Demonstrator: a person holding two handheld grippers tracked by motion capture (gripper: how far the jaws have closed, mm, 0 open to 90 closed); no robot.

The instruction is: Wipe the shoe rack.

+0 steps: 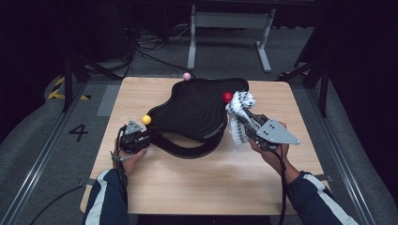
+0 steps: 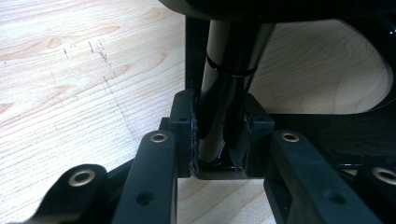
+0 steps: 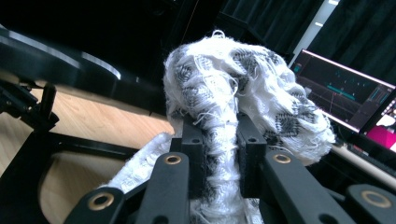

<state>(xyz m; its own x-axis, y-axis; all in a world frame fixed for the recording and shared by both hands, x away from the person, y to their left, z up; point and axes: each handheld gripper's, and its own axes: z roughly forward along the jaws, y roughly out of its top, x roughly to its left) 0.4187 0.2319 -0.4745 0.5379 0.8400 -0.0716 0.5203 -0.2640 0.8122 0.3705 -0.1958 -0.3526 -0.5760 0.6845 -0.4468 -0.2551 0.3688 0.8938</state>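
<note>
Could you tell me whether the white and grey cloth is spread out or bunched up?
Bunched up: the white and grey knitted cloth is crumpled into a wad, pinched between the right tool's jaws.

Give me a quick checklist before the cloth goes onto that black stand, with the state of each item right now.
1. Right gripper shut on the cloth: ok.
2. Left gripper clamped on the stand's black post: ok.
3. Cloth lifted off the table: ok.
4. Stand's black top free of other things: ok.
5. Loose cloth end clear of the red ball: cannot tell.
</note>
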